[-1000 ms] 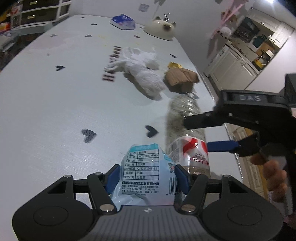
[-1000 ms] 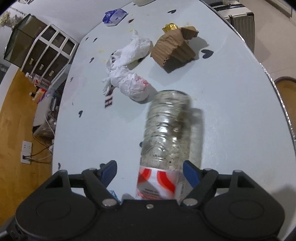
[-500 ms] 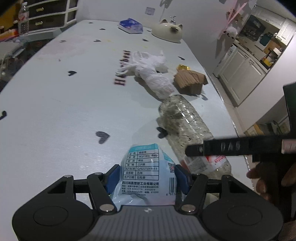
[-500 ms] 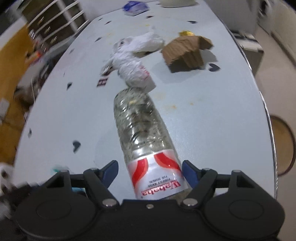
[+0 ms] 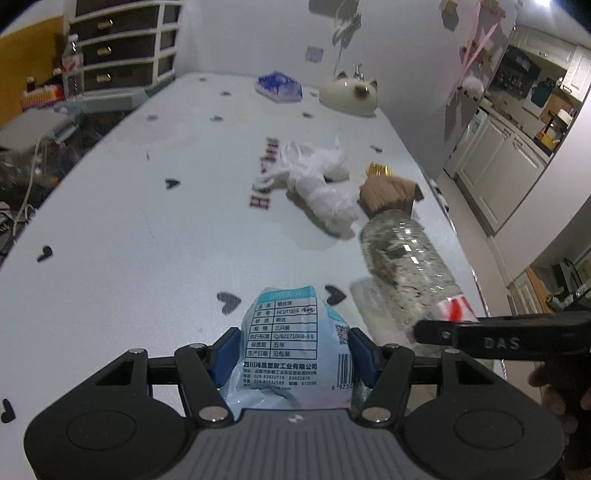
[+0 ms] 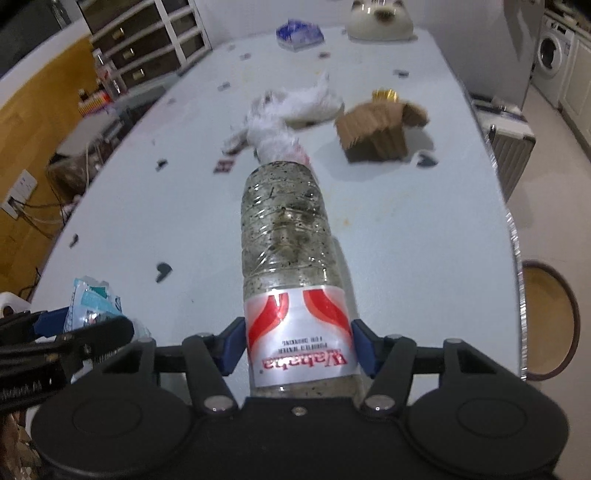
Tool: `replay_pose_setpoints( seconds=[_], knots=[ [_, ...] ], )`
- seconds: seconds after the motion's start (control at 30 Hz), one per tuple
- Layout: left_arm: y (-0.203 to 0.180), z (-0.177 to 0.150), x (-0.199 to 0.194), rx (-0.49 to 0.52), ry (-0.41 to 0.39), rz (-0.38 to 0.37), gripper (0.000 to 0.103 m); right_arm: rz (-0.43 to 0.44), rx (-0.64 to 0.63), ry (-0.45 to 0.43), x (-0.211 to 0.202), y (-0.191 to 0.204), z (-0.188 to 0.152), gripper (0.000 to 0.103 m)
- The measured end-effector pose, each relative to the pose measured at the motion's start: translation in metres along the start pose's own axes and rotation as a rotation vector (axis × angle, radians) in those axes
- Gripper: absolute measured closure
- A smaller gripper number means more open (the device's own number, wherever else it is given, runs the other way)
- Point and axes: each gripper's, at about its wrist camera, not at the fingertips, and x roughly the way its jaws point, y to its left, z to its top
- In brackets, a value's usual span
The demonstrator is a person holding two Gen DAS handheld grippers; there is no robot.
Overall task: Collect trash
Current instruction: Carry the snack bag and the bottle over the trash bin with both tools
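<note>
**Trash in both grippers above the white table**

Trash is held on both sides. The left gripper (image 5: 293,354) pinches a pale blue plastic packet (image 5: 291,343) between its blue pads, the printed label and barcode facing the left wrist camera; the packet stands up out of the jaws and hangs over the near end of the table (image 5: 129,240). The right gripper (image 6: 297,347) has just been closing, and its blue pads now press on both sides of the red-and-white label of a clear plastic bottle (image 6: 288,236). The bottle is speckled with dark flecks inside and points away from the gripper along the table's length; whether its far end touches the tabletop cannot be told.

From the bottle outward: a crumpled white plastic bag (image 6: 280,122) lies just beyond its far end, touching or nearly so. Right of the bag sits a torn piece of brown cardboard (image 6: 376,133), with a small gold wrapper (image 6: 384,95) just behind it. Farther on, near the table's far end, lie a blue-and-white packet (image 6: 299,34) and a cream cat-faced dish (image 6: 380,18). Small dark heart shapes dot the tabletop around the bottle.

In the left wrist view the right gripper's black body comes in from the right, its finger lying across the bottle's label, and part of the hand (image 5: 561,387) holding it shows at the picture's edge.
</note>
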Motion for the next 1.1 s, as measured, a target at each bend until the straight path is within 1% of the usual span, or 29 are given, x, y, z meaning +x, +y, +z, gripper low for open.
replay_pose_setpoints(
  seconds=[0.2, 0.43, 0.63, 0.87, 1.1],
  knots=[
    [-0.015, 0.003, -0.024, 0.002, -0.061, 0.031, 0.04, 0.007, 0.0, -0.092, -0.042, -0.012, -0.005, 0.042],
    [-0.041, 0.004, -0.051, 0.005, -0.136, 0.044, 0.04, 0.013, 0.014, -0.181, -0.087, -0.031, -0.008, 0.042],
    [-0.07, 0.008, -0.059, 0.017, -0.164, 0.047, 0.04, 0.013, 0.018, -0.23, -0.116, -0.055, -0.01, 0.042],
    [-0.115, 0.01, -0.05, 0.021, -0.176, 0.051, 0.04, 0.013, 0.03, -0.233, -0.126, -0.1, -0.01, 0.042],
    [-0.181, 0.012, -0.031, 0.014, -0.168, 0.066, 0.04, 0.015, 0.026, -0.221, -0.135, -0.164, -0.002, 0.042]
  ],
)
